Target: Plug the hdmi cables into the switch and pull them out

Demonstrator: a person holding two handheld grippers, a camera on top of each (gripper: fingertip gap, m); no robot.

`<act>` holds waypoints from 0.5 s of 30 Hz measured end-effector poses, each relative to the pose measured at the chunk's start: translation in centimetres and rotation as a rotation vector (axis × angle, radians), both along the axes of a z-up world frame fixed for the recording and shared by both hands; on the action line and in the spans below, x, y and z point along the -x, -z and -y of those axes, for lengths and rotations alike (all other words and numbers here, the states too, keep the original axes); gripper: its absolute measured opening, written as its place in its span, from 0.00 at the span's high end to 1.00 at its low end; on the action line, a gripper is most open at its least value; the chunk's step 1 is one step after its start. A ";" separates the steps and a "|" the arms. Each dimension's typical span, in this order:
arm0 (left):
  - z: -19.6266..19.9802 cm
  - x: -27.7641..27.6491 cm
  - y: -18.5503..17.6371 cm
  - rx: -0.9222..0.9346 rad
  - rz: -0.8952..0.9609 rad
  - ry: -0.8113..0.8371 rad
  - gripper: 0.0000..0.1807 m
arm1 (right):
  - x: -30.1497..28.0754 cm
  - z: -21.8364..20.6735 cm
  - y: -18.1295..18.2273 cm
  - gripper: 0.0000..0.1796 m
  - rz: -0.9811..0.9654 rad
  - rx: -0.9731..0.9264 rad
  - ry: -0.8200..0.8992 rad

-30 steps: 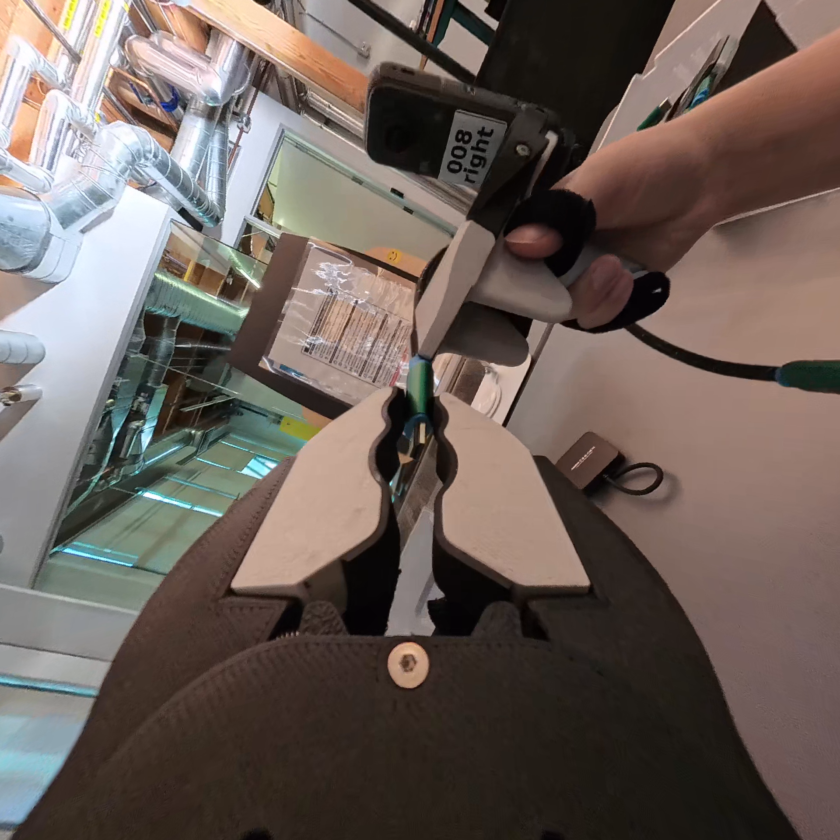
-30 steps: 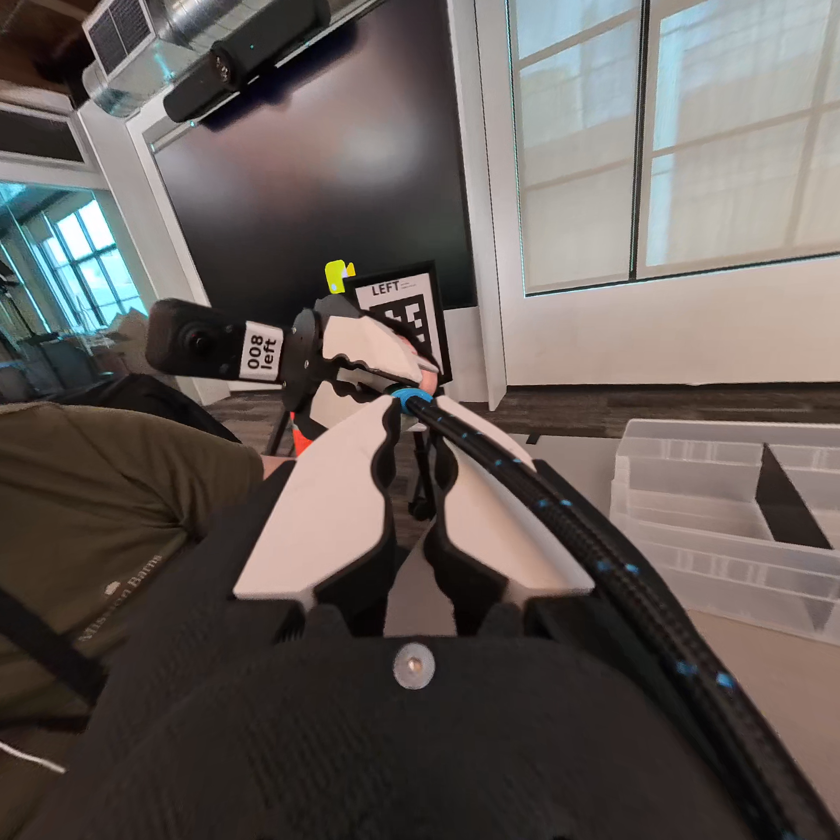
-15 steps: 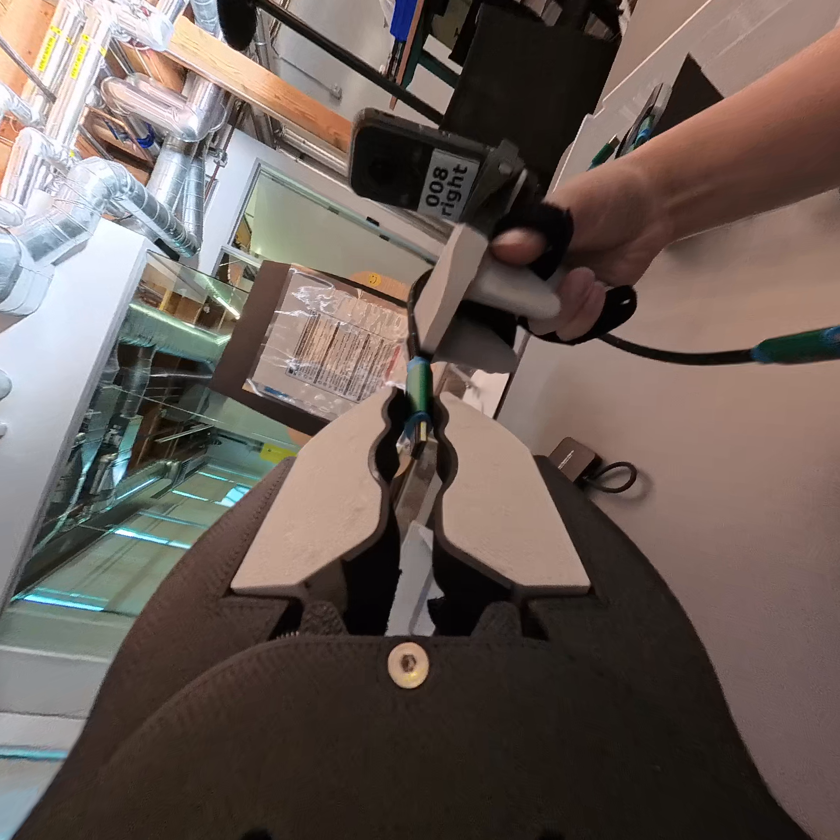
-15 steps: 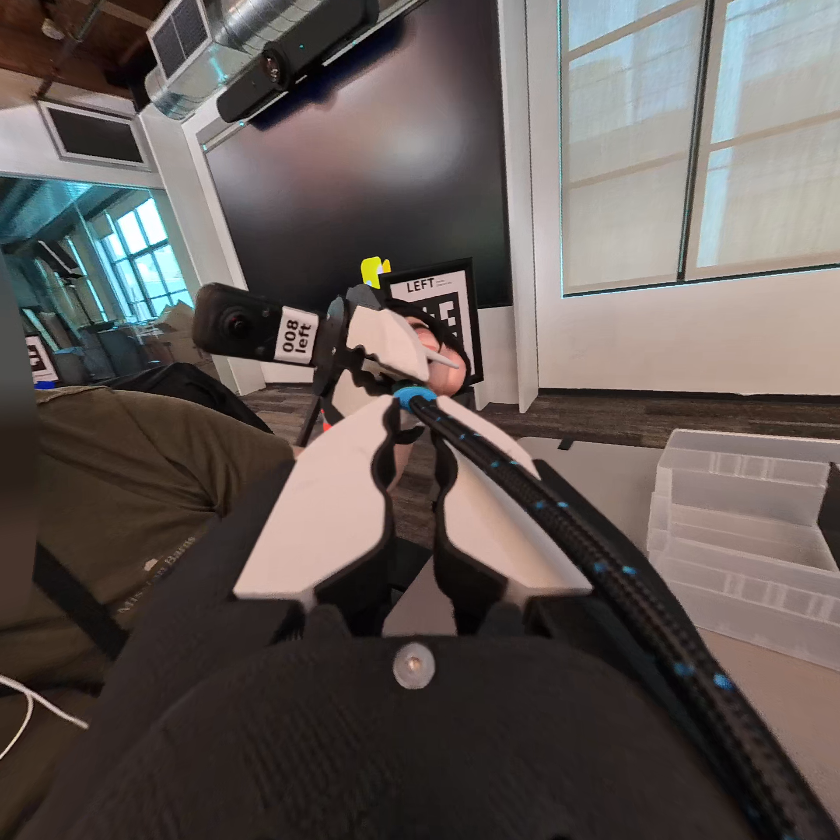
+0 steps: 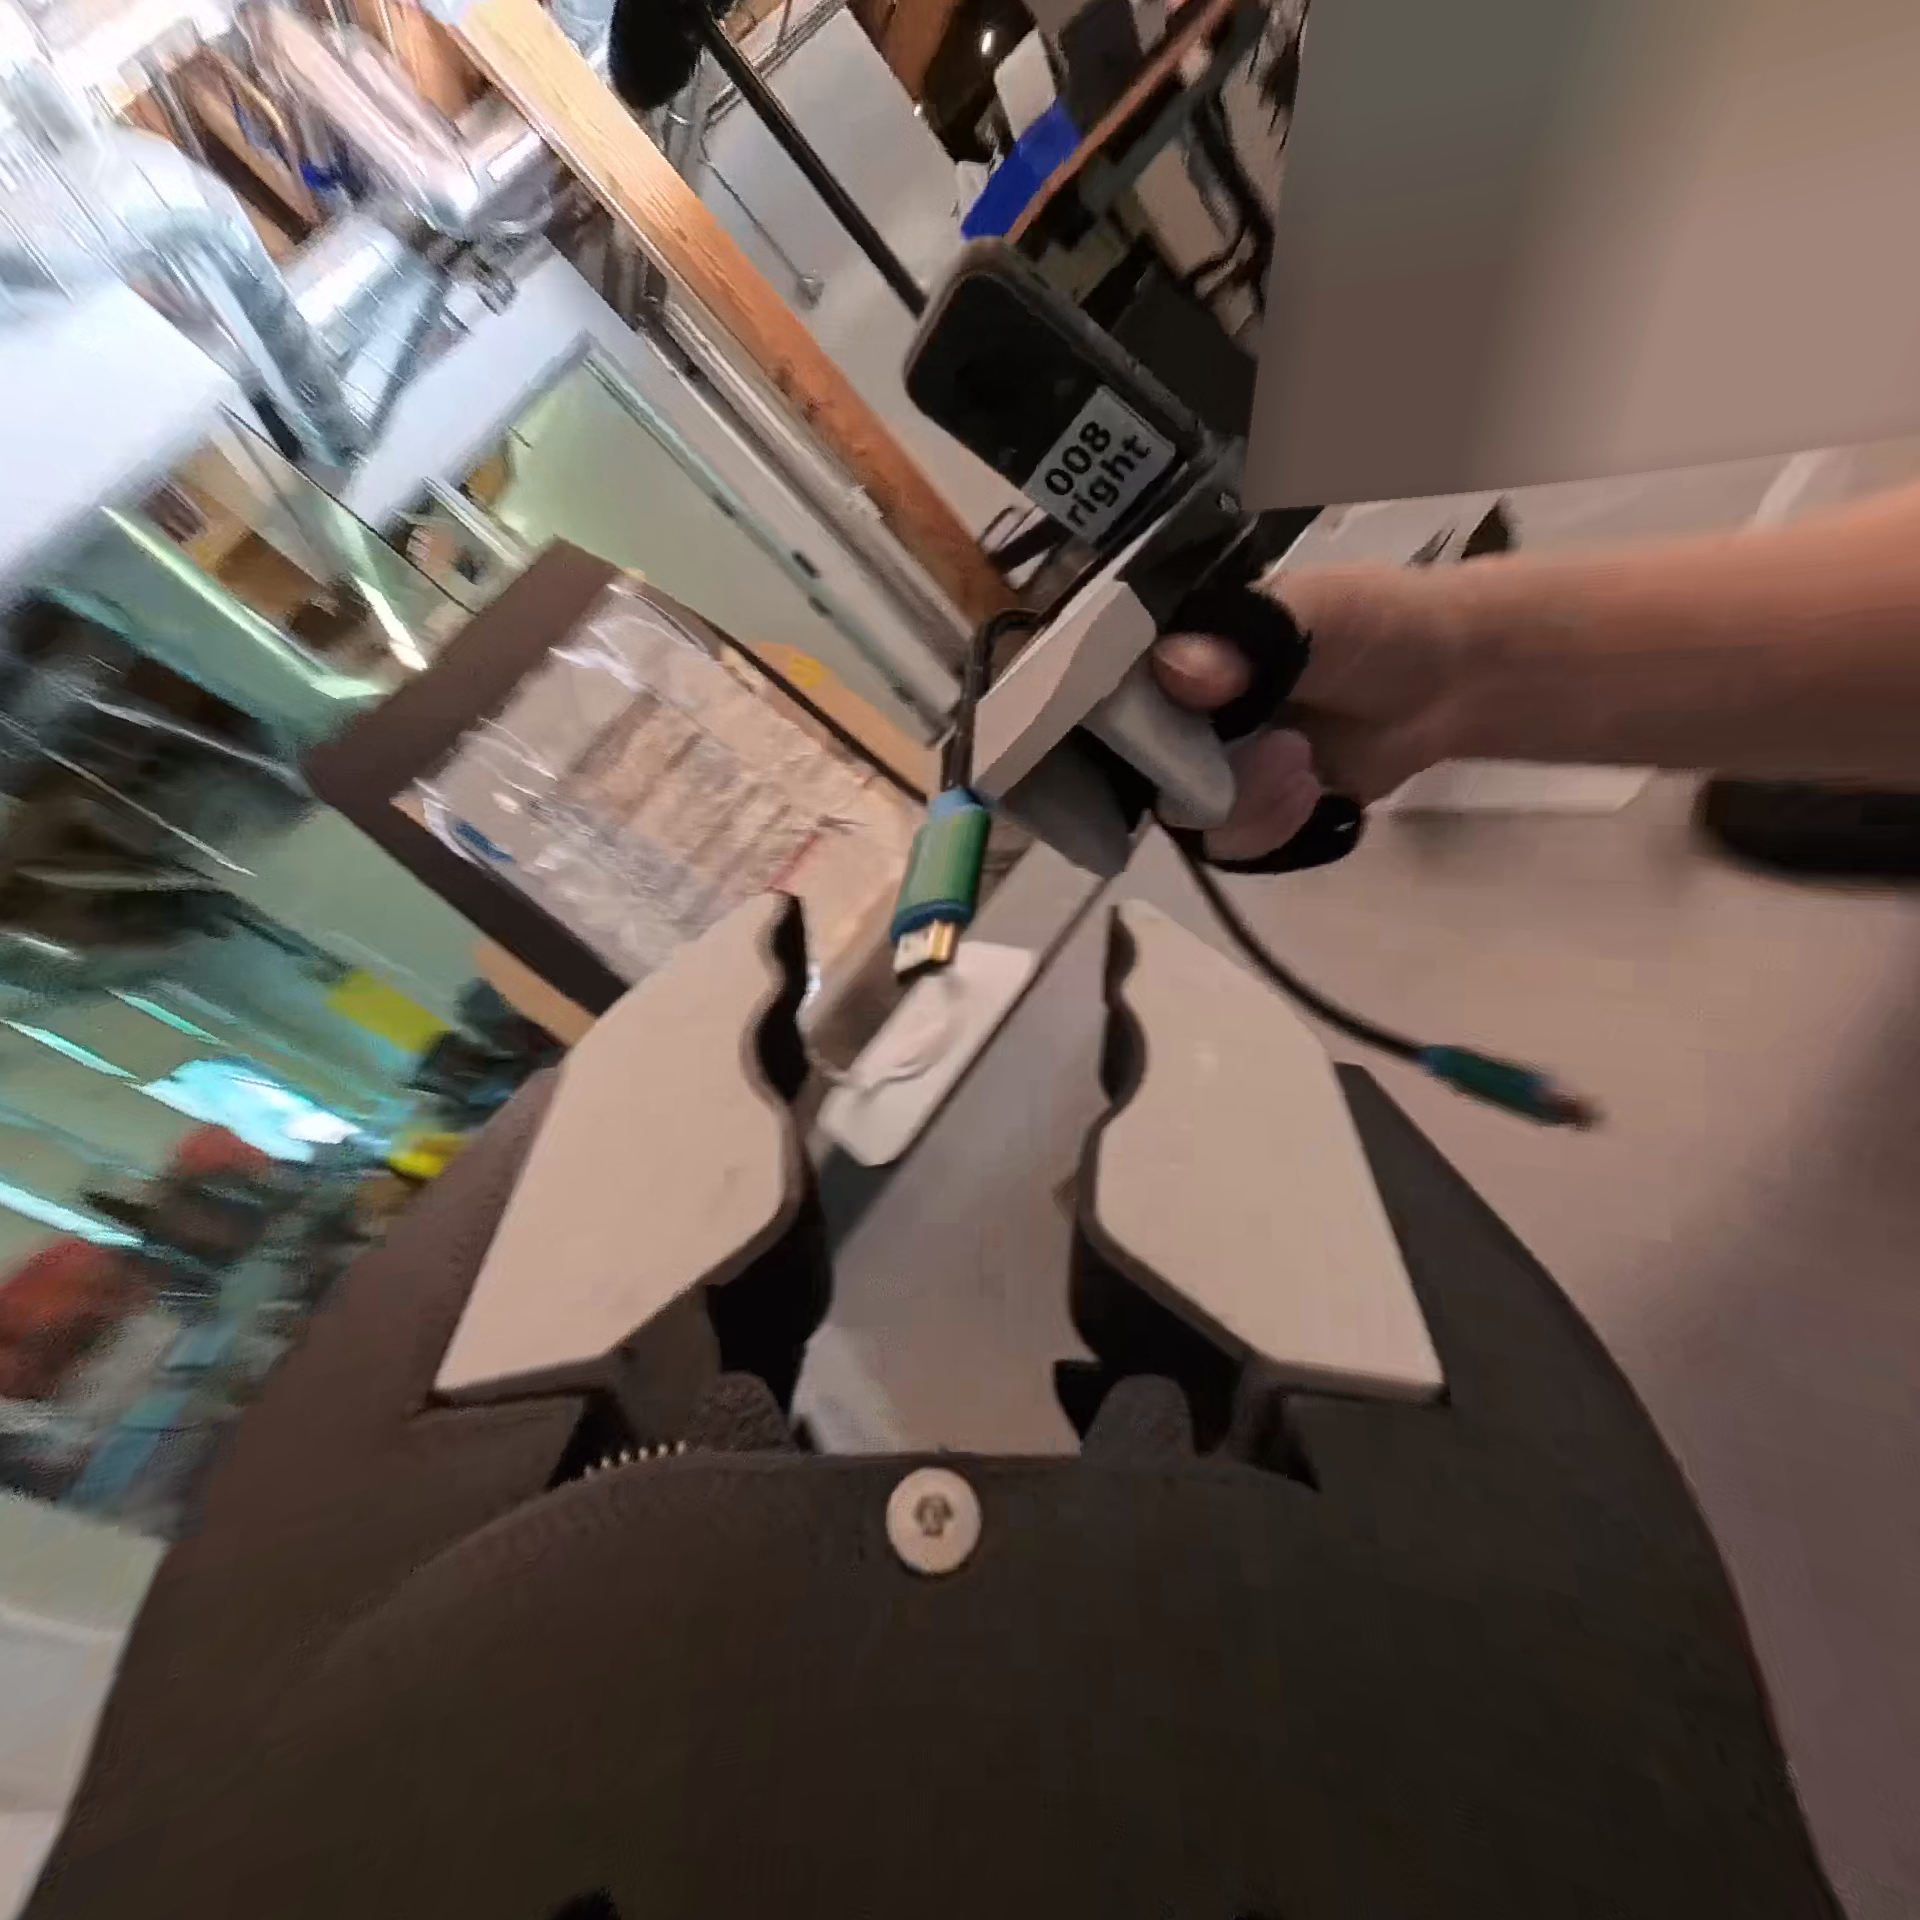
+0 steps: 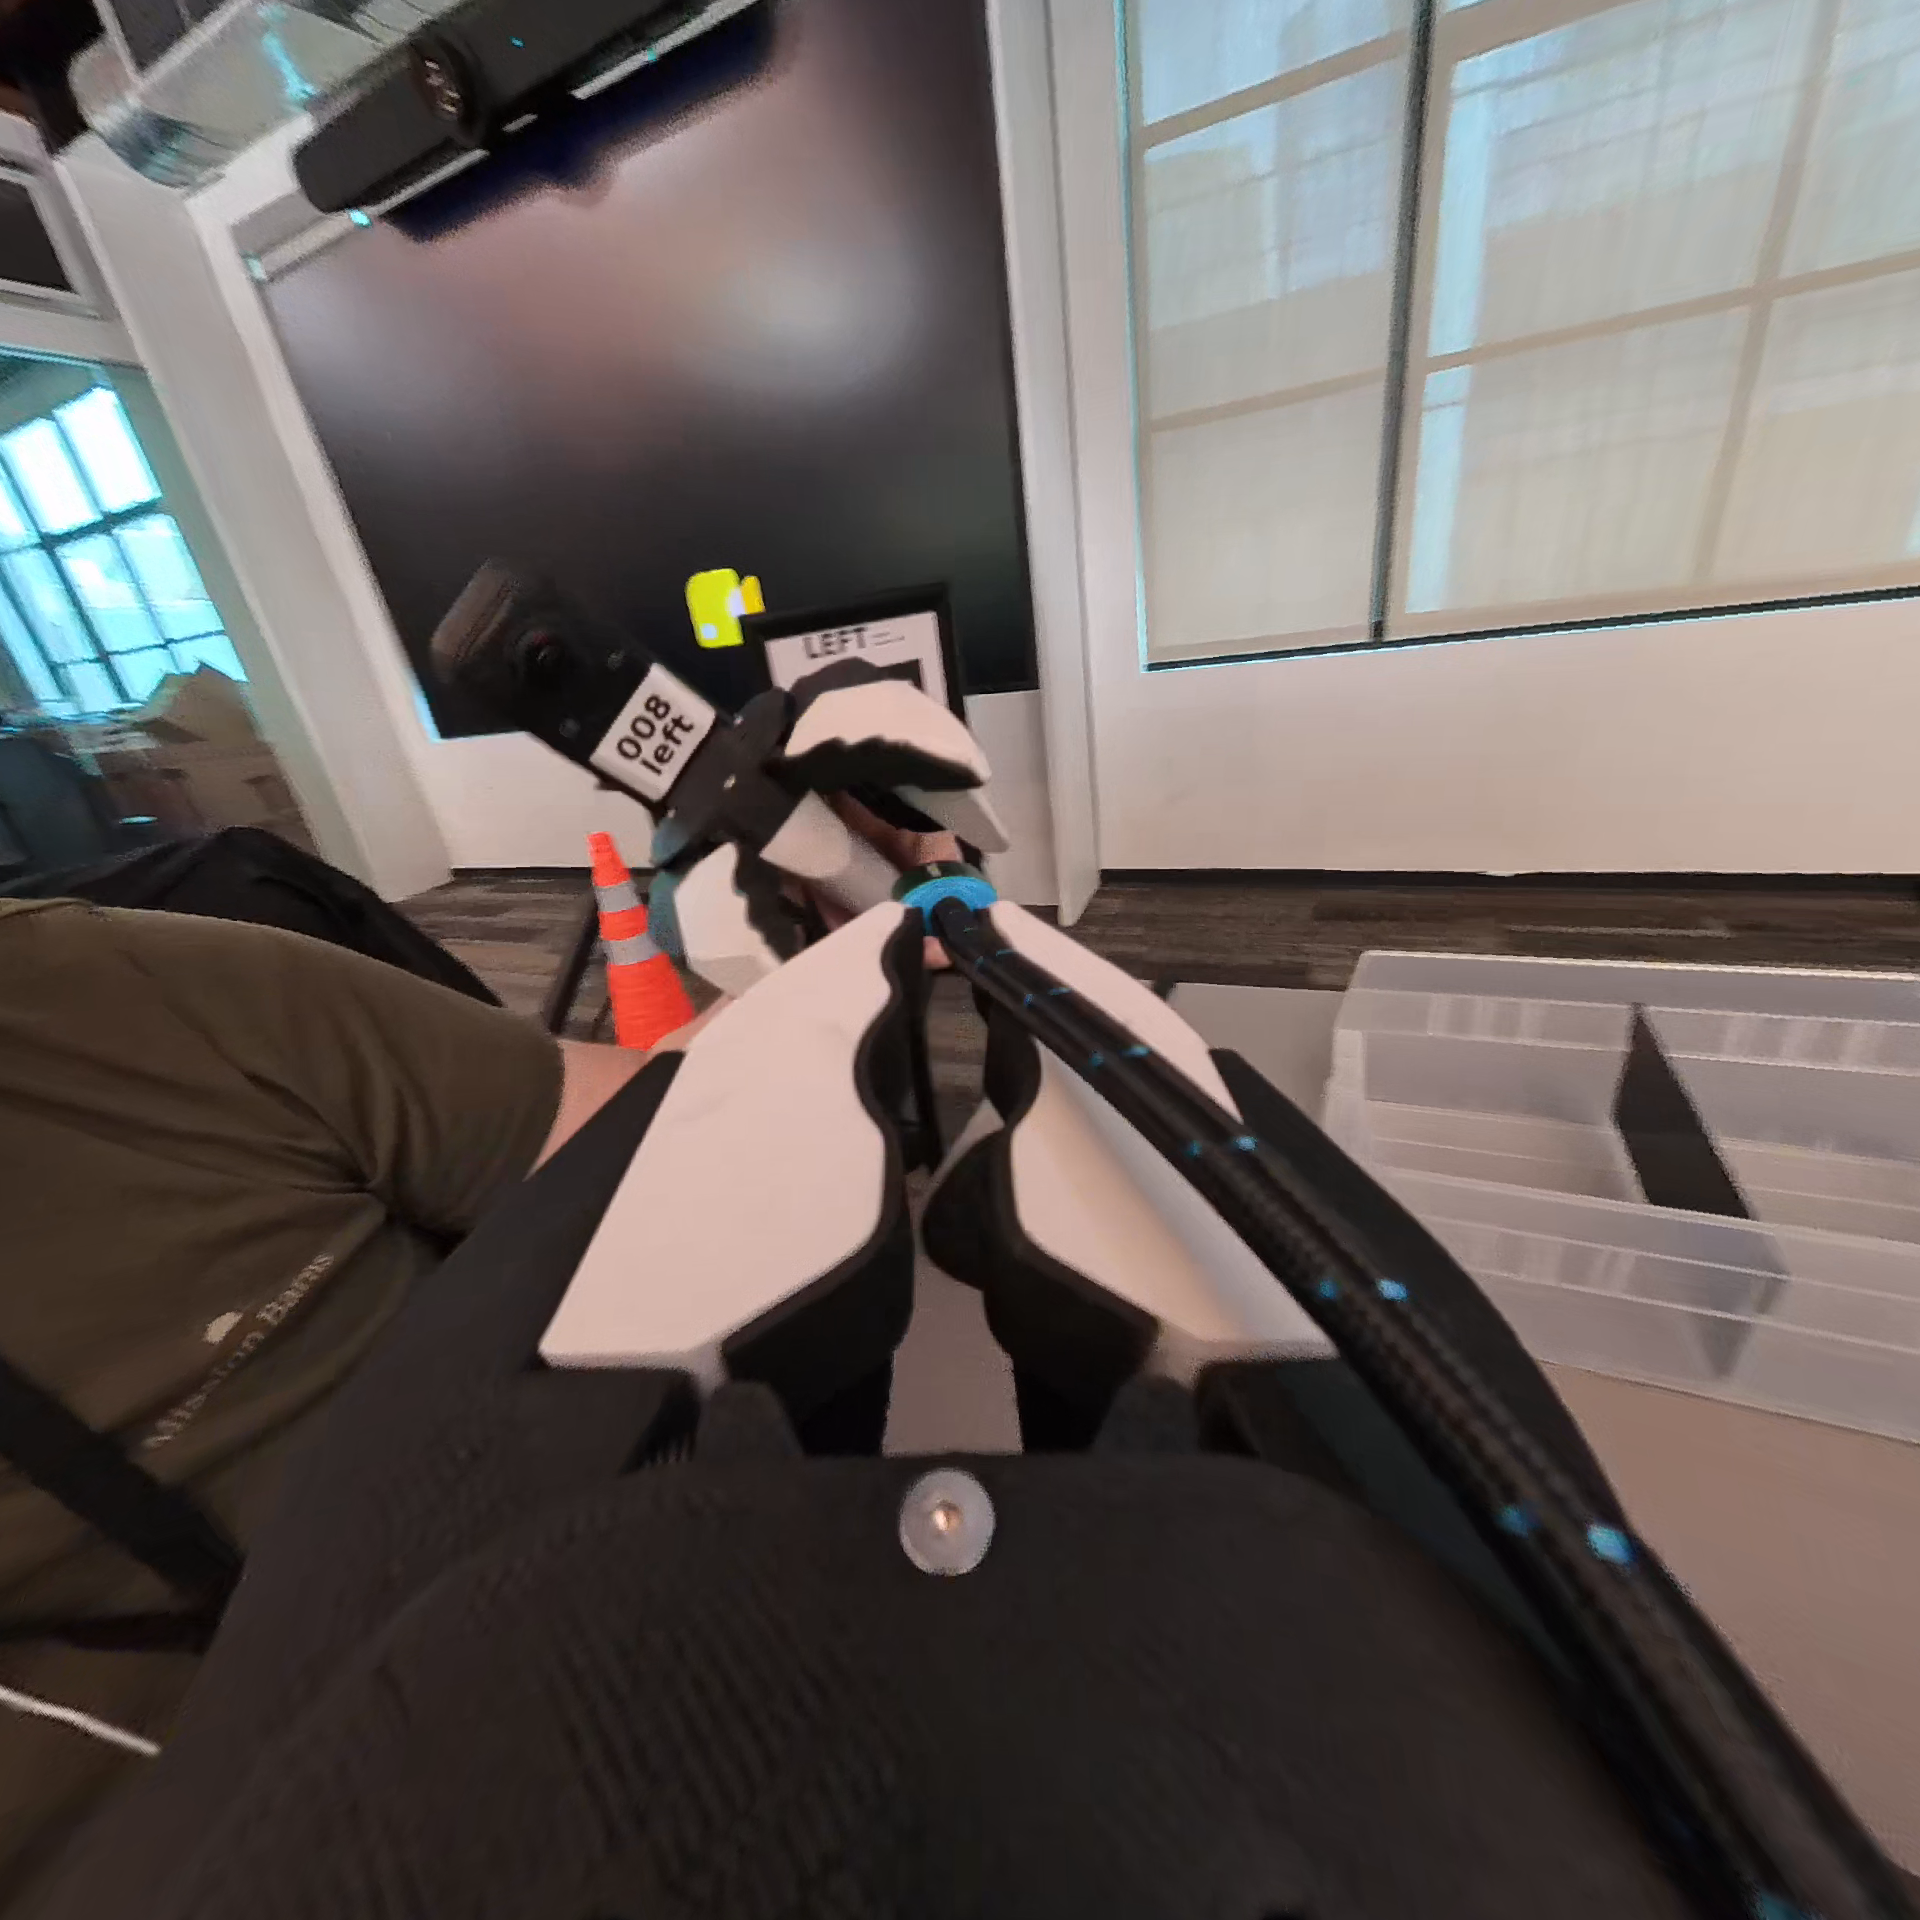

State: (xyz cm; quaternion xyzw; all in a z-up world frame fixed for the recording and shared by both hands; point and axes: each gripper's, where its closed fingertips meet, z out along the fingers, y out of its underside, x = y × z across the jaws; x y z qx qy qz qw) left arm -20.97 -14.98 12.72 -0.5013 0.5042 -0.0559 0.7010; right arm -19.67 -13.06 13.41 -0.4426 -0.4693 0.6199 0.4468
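A green HDMI plug (image 5: 940, 883) with blue ends and a gold tip hangs from my right gripper (image 5: 987, 795), which a hand holds. In the right wrist view my right gripper (image 6: 940, 925) is shut on the plug's blue collar (image 6: 940, 894). The black braided cable (image 6: 1299, 1236) runs back to the lower right. My left gripper (image 5: 951, 925) is open and empty, with the plug tip just ahead of its gap, untouched. It also shows open in the right wrist view (image 6: 831, 821). The cable's other green plug (image 5: 1496, 1086) hangs loose at the right. I see no switch.
Clear plastic bins (image 6: 1558, 1122) stand on the pale table (image 5: 1610, 1351) at the right. An orange cone (image 6: 634, 966) stands on the floor. A person's olive sleeve (image 6: 208, 1143) is at the left. A blurred dark object (image 5: 1808, 842) lies at the table's right.
My left gripper was shut around the plug's tip and has opened and let go. The two grippers have drawn apart, and the right one keeps the plug.
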 end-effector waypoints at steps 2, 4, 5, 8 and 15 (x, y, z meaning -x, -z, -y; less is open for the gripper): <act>-0.7 0.7 0.1 0.115 0.108 0.042 0.61 | -1.1 -0.8 -0.7 0.95 -0.017 -0.017 0.044; -2.5 1.7 1.1 0.173 0.168 0.030 0.62 | -2.3 -0.8 -1.7 0.95 -0.043 -0.077 0.085; -3.5 1.9 2.1 0.203 0.174 0.013 0.62 | -2.9 -0.7 -2.2 0.95 -0.051 -0.125 0.114; -6.0 1.6 6.1 0.284 0.136 -0.029 0.61 | -4.0 -0.3 -3.2 0.95 -0.035 -0.290 0.229; -10.0 -1.8 14.2 0.408 -0.006 -0.048 0.61 | -7.0 -0.1 -5.6 0.95 -0.056 -0.457 0.429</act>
